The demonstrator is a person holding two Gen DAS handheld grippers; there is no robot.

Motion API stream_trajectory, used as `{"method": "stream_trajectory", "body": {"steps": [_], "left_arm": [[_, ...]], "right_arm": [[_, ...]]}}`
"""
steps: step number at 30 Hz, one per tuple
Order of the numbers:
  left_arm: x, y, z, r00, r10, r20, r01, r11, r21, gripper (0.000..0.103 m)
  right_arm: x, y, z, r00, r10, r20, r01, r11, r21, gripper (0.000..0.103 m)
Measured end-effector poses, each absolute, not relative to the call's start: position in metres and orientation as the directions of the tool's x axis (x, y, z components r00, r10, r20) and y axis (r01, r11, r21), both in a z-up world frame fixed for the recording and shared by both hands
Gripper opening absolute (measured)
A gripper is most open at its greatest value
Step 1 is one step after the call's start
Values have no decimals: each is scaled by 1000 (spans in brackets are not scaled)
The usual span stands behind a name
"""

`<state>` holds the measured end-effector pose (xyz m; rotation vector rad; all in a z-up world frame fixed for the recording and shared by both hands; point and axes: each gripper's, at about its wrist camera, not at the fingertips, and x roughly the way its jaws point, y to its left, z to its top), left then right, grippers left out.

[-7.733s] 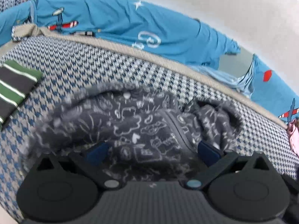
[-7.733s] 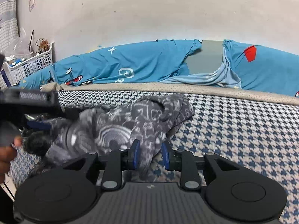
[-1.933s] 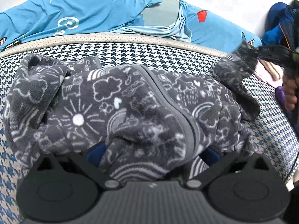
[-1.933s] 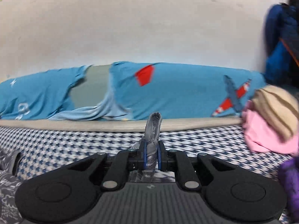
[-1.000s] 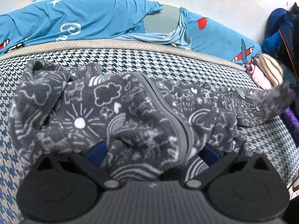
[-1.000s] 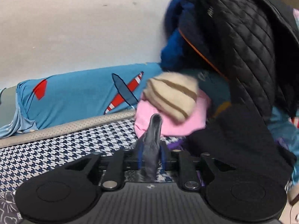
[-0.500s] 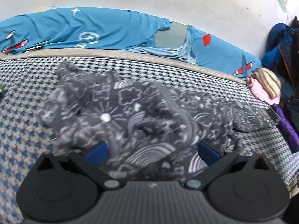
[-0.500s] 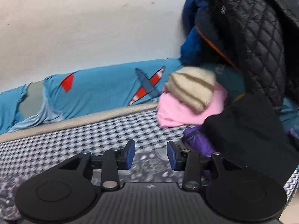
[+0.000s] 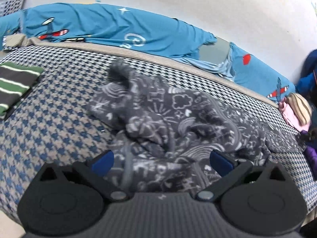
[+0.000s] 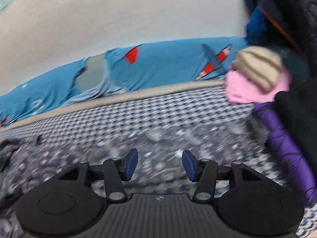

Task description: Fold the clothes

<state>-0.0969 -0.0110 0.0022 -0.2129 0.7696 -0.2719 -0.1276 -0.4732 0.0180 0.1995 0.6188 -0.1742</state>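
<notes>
A dark grey fleece garment (image 9: 178, 115) with white doodle prints lies crumpled on the houndstooth bed cover (image 9: 49, 119). My left gripper (image 9: 161, 161) hovers at the garment's near edge, jaws wide, with fabric bunched between the blue pads (image 9: 103, 162) but not pressed by them. In the right wrist view the garment's sleeve (image 10: 158, 138) lies stretched flat on the bed cover (image 10: 138, 109). My right gripper (image 10: 160, 164) is just above the sleeve. Its jaws are opening and nothing is pinched between them.
A folded green-and-black striped garment (image 9: 15, 85) lies at the left. A blue aeroplane-print sheet (image 9: 118, 31) runs along the wall. A pile of pink and beige clothes (image 10: 257, 73), a purple garment (image 10: 283, 144) and dark jackets (image 10: 293, 4) crowds the right end.
My right gripper has let go of the sleeve tip, which now lies flat, and its jaws have spread. The left gripper has swung left, and the garment sits farther right in its view.
</notes>
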Motion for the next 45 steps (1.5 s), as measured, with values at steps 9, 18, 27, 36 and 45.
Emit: {"method": "stream_trajectory", "body": {"steps": [9,18,27,36,45], "left_arm": [[-101,20,-9,656,-296,-694,86,943,-321,103],[-105,22,-24,593,-355,-723,135,929,-345,103],[-107,11,-35,551,-388,-739,180,920,-348,103],[-107,-2,-39,548,-388,-741,234,921,-310,88],[-111,7,-35,581,-363,-728,194,931,-309,26]], "right_arm": [[-147,-422,4,763,135,-633,-9,980,199,60],[-155,-392,-8,702,272,-658,-136,958,251,75],[-152,-364,-27,601,341,-723,-246,940,239,80],[-150,-339,-45,577,294,-762,-320,940,120,47],[-150,-343,-34,552,373,-746,-265,927,267,17]]}}
